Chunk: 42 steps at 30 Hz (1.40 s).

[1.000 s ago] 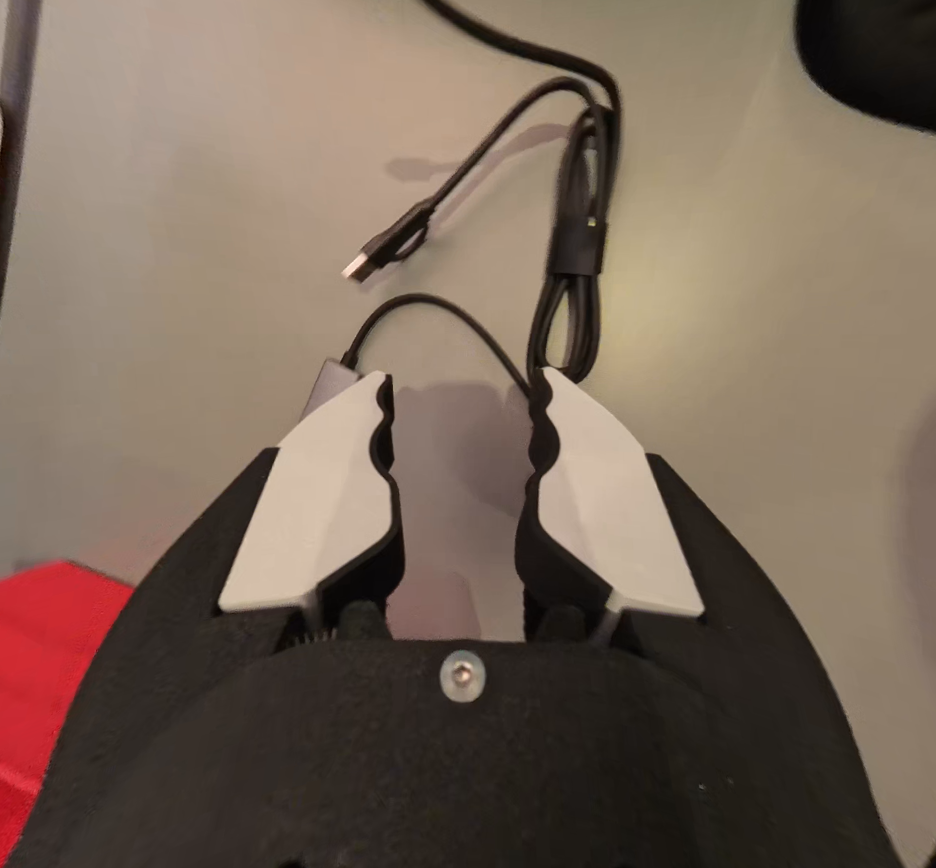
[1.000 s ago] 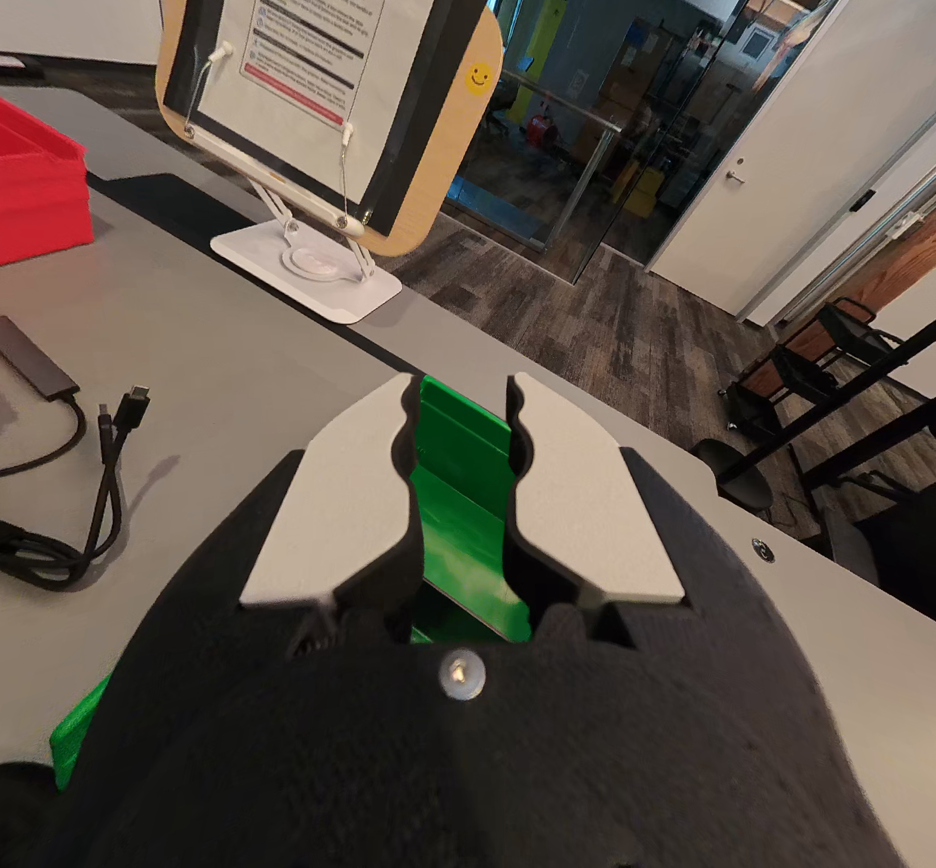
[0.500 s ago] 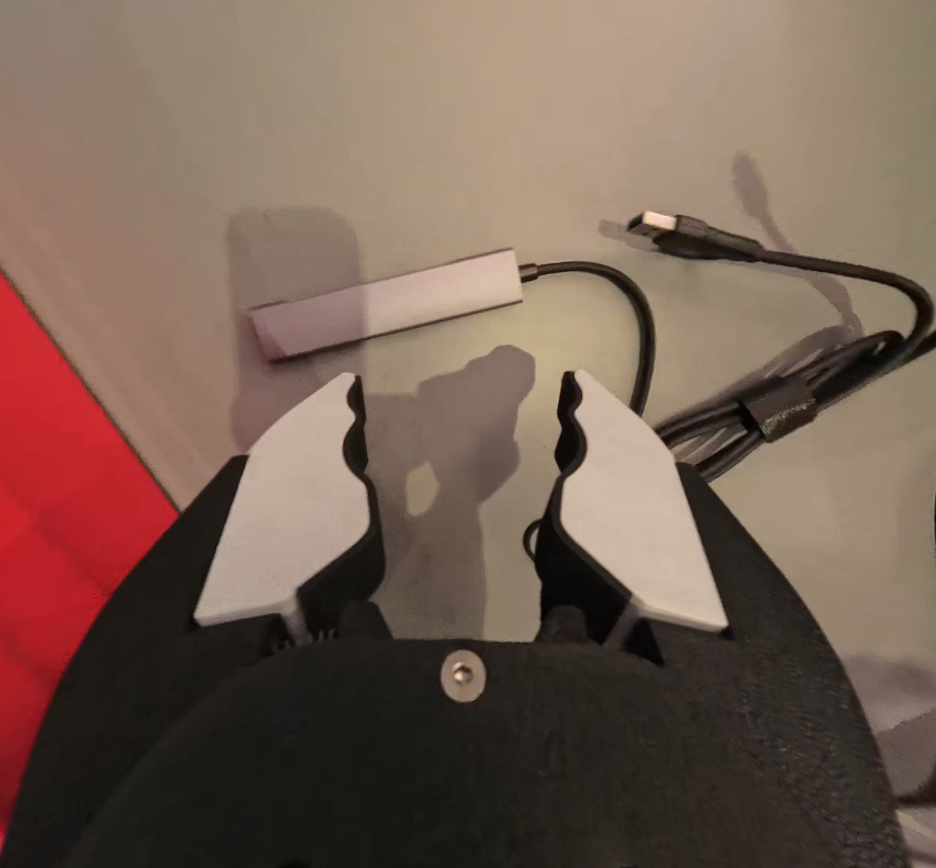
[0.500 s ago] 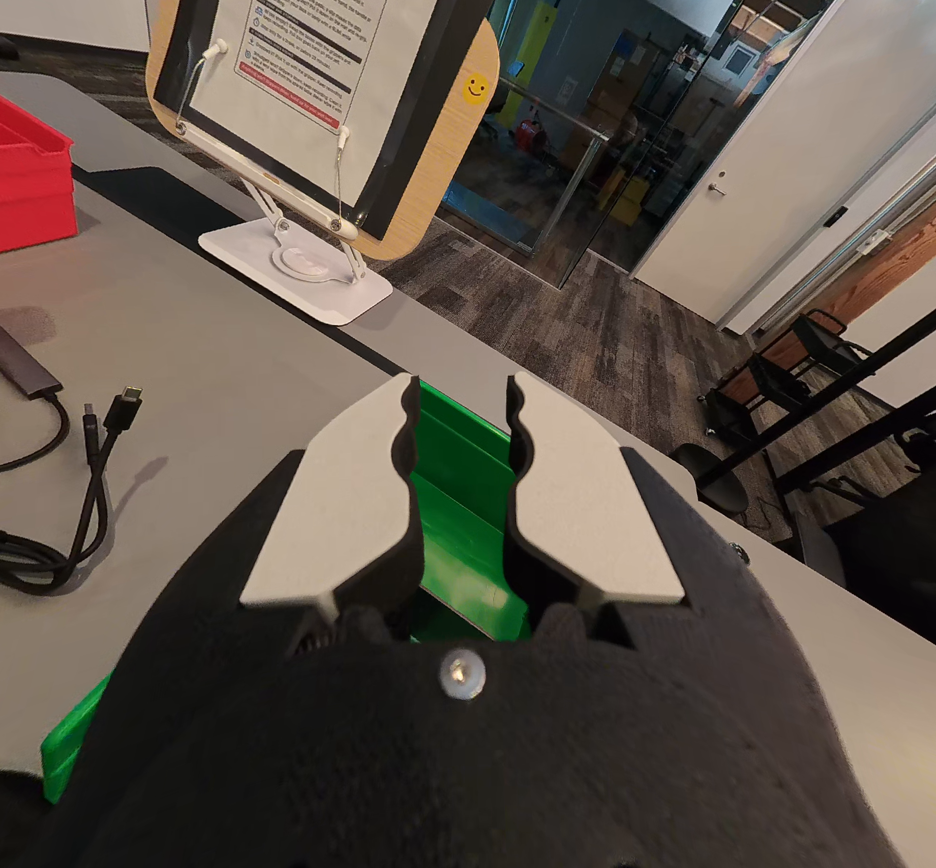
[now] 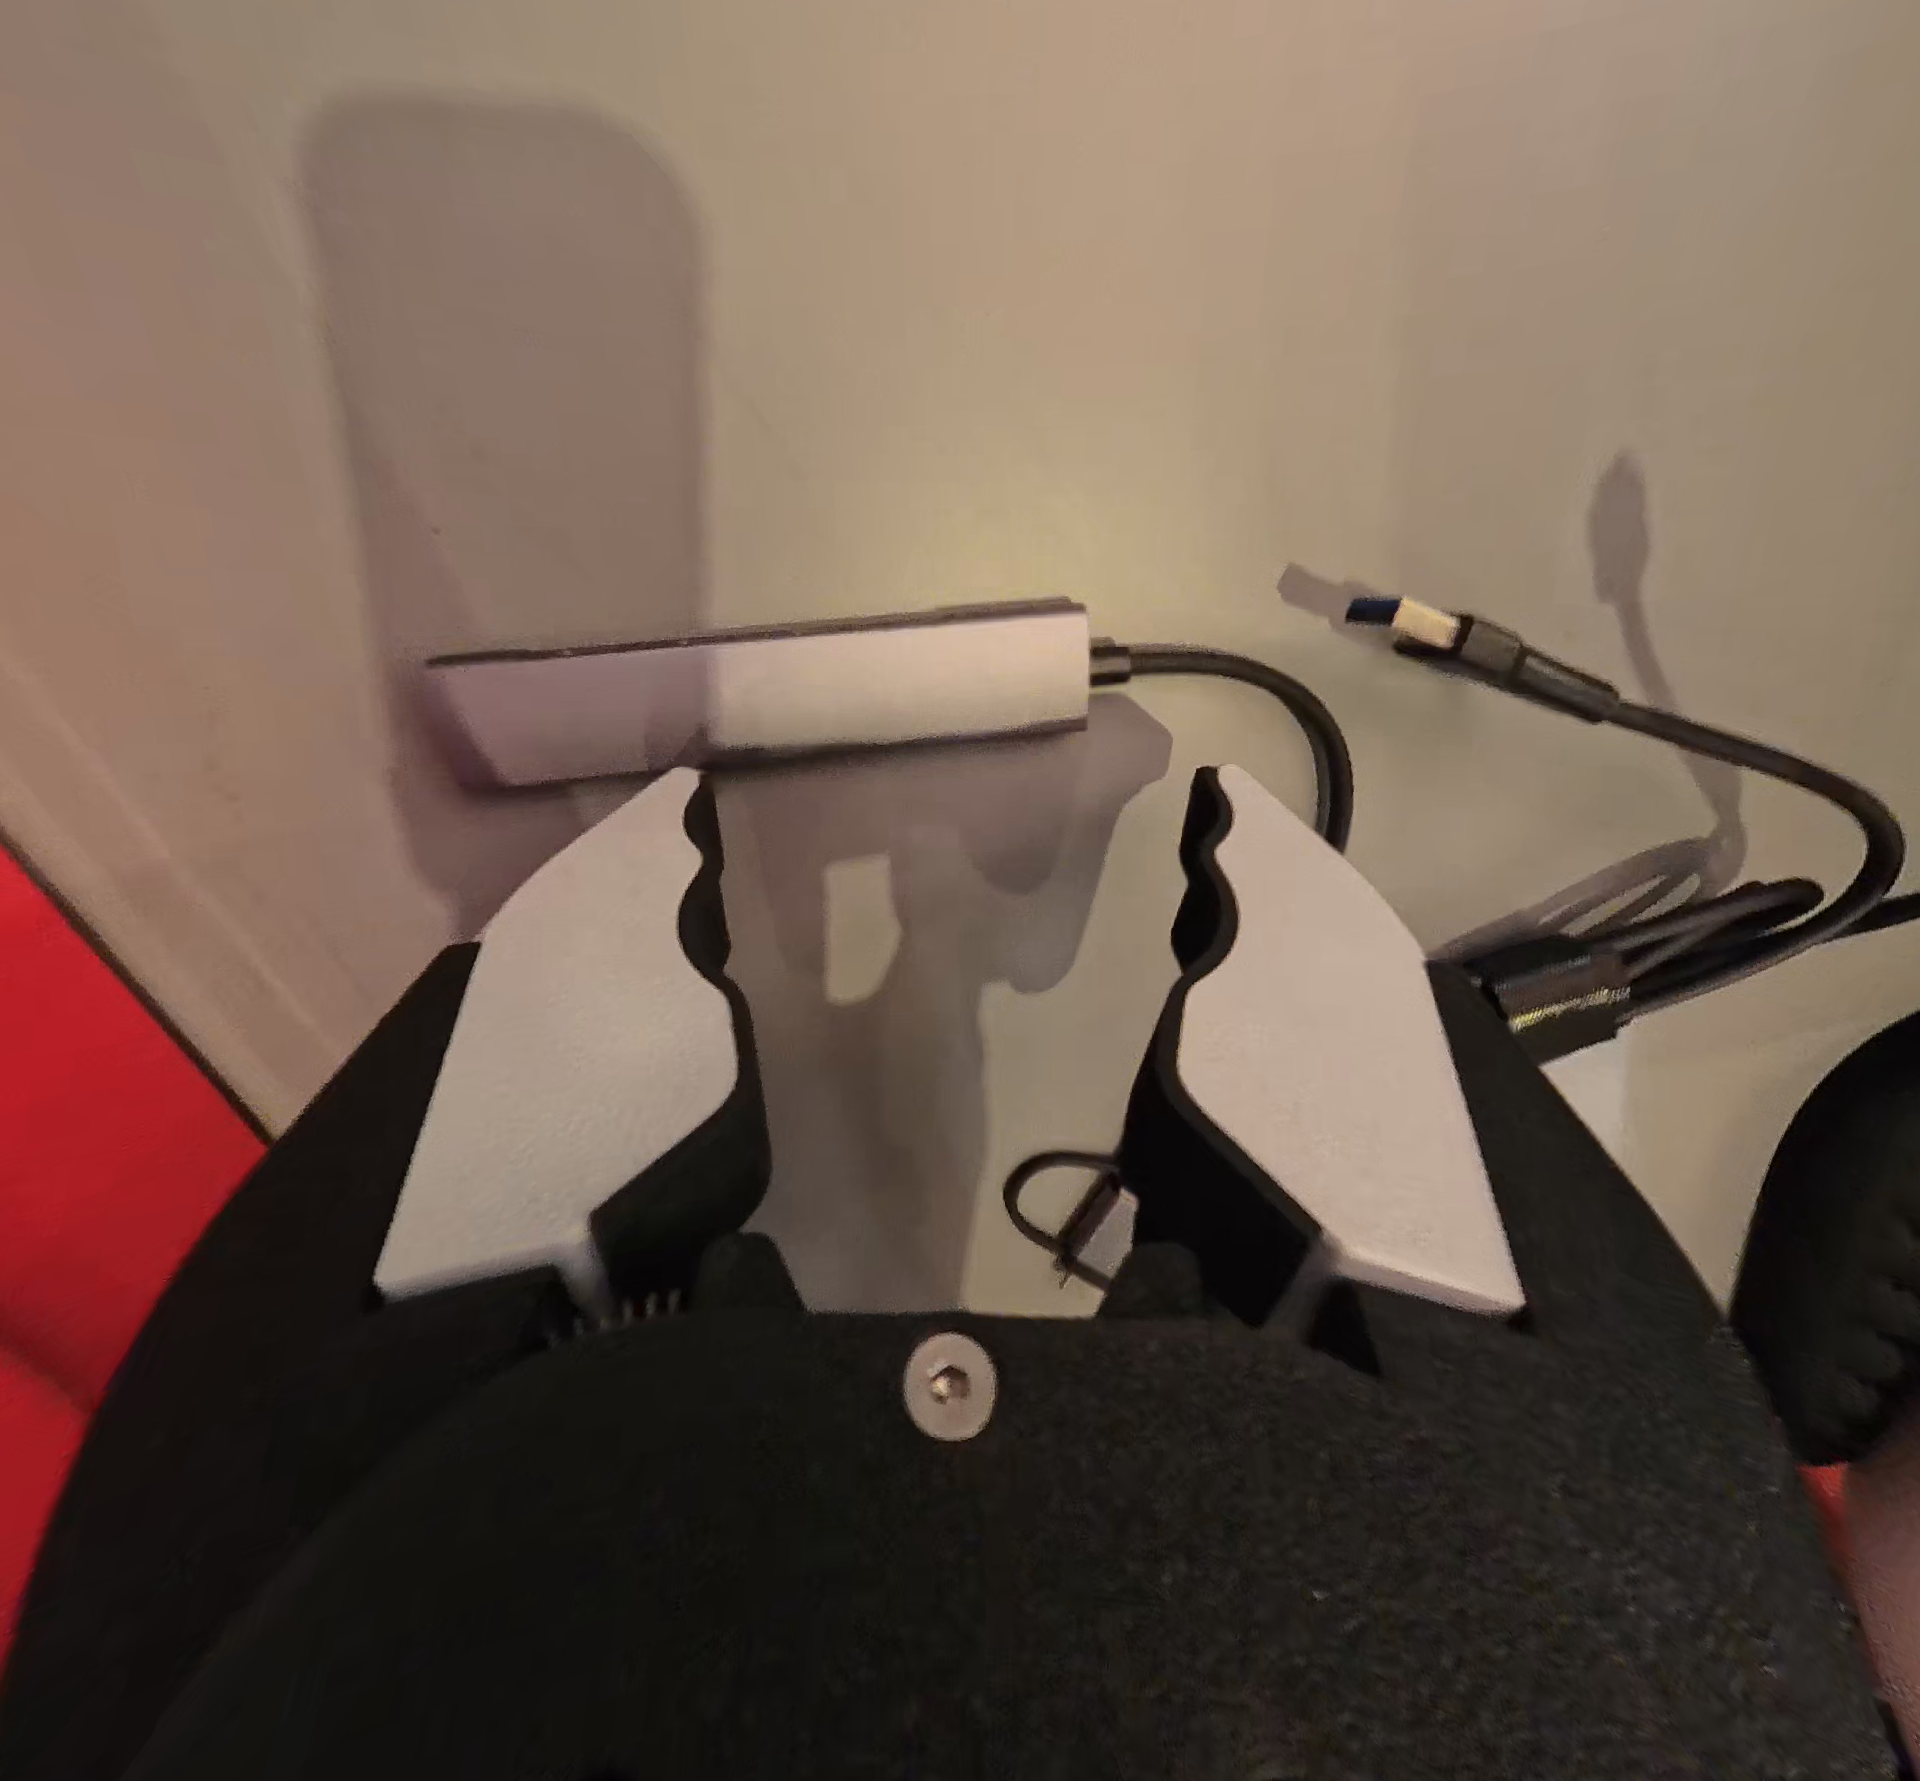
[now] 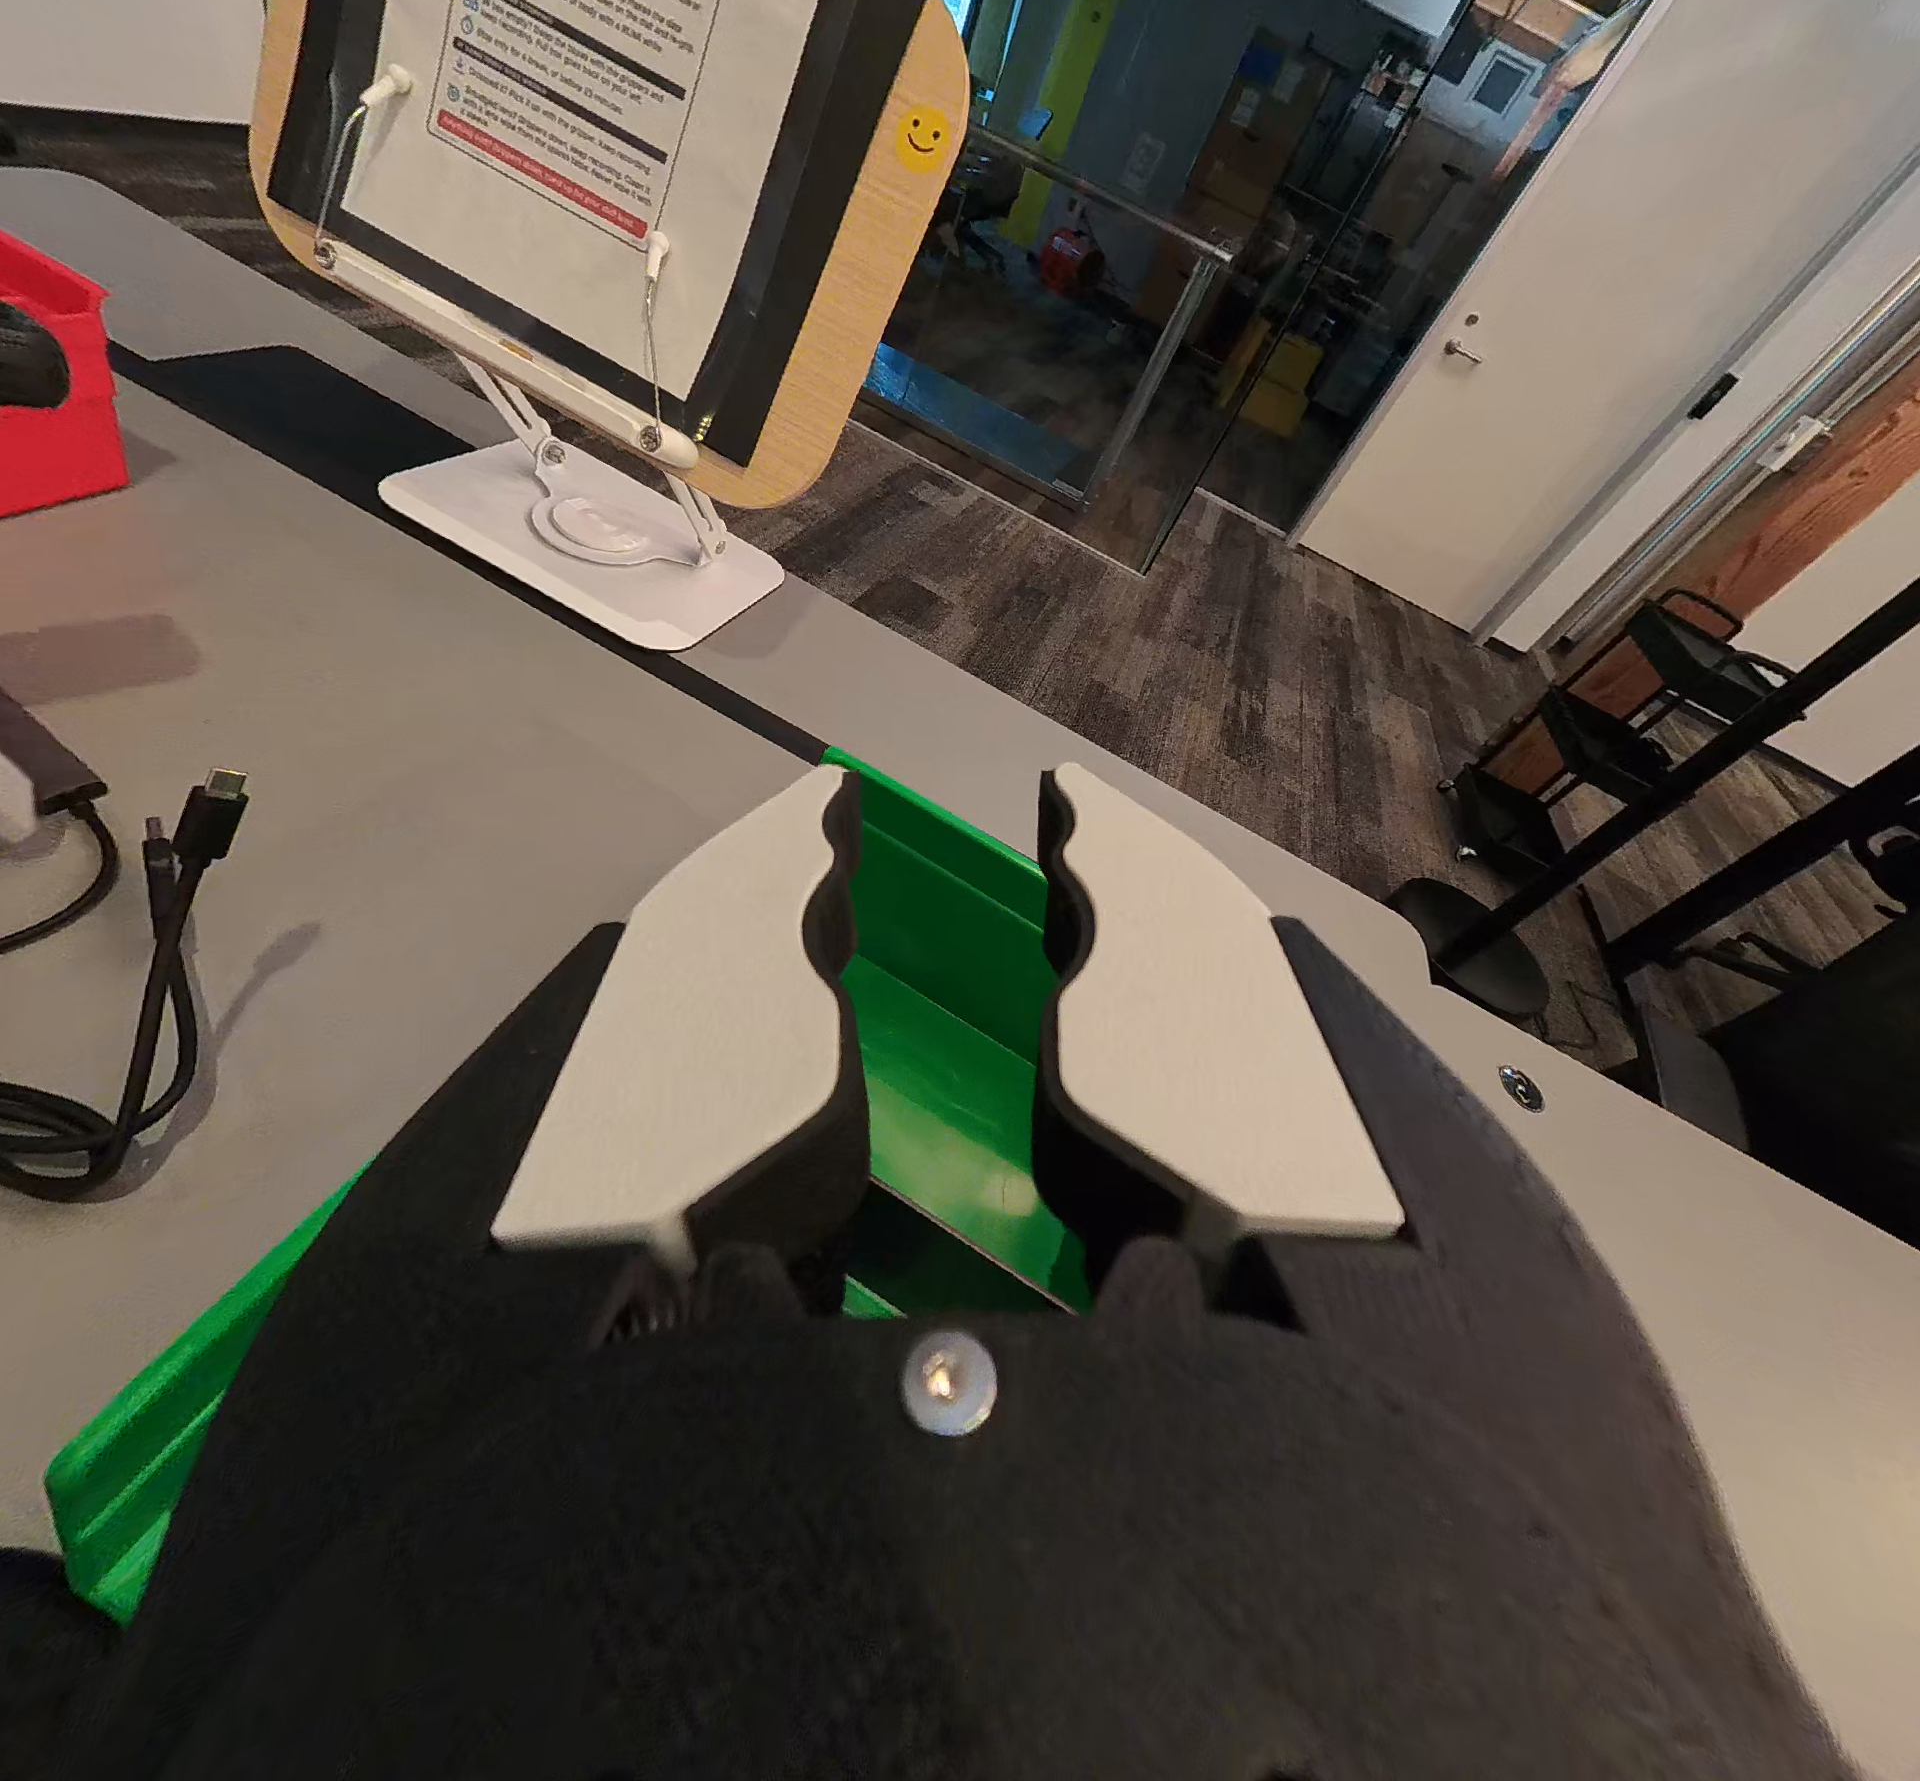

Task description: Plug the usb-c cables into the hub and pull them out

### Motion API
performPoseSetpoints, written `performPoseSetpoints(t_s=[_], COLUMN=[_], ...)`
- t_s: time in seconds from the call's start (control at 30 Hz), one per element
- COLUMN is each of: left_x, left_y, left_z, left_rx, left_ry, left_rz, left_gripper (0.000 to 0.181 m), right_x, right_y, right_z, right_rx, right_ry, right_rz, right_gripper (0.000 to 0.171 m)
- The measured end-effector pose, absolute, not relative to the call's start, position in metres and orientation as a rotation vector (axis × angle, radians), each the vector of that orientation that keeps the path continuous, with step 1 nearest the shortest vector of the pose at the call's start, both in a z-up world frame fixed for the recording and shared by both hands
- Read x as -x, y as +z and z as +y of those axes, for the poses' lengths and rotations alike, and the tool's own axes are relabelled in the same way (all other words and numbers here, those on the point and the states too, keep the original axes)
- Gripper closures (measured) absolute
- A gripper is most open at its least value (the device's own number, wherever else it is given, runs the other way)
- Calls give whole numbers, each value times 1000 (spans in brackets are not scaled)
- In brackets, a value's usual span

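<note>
A slim grey hub (image 5: 769,692) lies flat on the grey table, its own cable (image 5: 1299,723) curving off its right end. My left gripper (image 5: 951,791) is open and empty, fingertips just short of the hub's near side. A black cable with a silver plug (image 5: 1423,630) lies to the right, beside a strapped cable bundle (image 5: 1621,962). A small connector (image 5: 1091,1232) lies between the finger bases. My right gripper (image 6: 945,786) is open and empty above a green tray (image 6: 935,1004). The hub's end (image 6: 52,765) and black plugs (image 6: 213,817) show at far left there.
A red bin (image 5: 83,1108) sits left of the hub and shows in the right wrist view (image 6: 52,401). A paper stand on a white base (image 6: 582,547) stands at the table's back edge. A black object (image 5: 1829,1232) is at the right edge. The left gripper's tips are roughly 40 cm from the right gripper's.
My left gripper swung left from the cables to face the hub, then closed in on it with its jaws opened wider. My right gripper stayed open over the green tray, drifting slightly.
</note>
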<state>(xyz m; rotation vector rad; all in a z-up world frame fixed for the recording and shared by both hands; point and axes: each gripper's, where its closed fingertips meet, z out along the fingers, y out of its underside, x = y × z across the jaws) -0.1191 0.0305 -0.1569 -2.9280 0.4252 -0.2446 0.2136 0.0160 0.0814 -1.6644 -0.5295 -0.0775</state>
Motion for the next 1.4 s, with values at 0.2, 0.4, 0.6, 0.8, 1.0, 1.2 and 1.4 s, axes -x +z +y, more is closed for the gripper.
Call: performPoseSetpoints(t_s=[0.2,0.4,0.6,0.8,1.0,1.2,1.4], left_x=[119,116,115,115,96,101,102], left_y=[-158,-162,-162,-166,-164,-163,-163], left_z=[53,61,64,64,71,61,35], left_rx=[2926,2992,3049,3086,3025,2895,2685], left_ry=[-208,-88,-92,9,-1,48,22], left_rz=[264,248,198,211,546,1305,1634], left_gripper=[96,94,92,91,115,117,133], right_x=[-216,-219,-225,-233,-235,-237,-234], right_y=[83,79,70,64,63,60,61], right_z=[13,11,12,13,11,9,9], right_rx=[1660,1673,1713,1734,1736,1748,1744], right_ry=[-79,-78,-91,-87,-80,-76,-70], right_rz=[-527,-528,-531,-516,-514,-521,-531], right_gripper=[138,138,138,137,138,138,138])
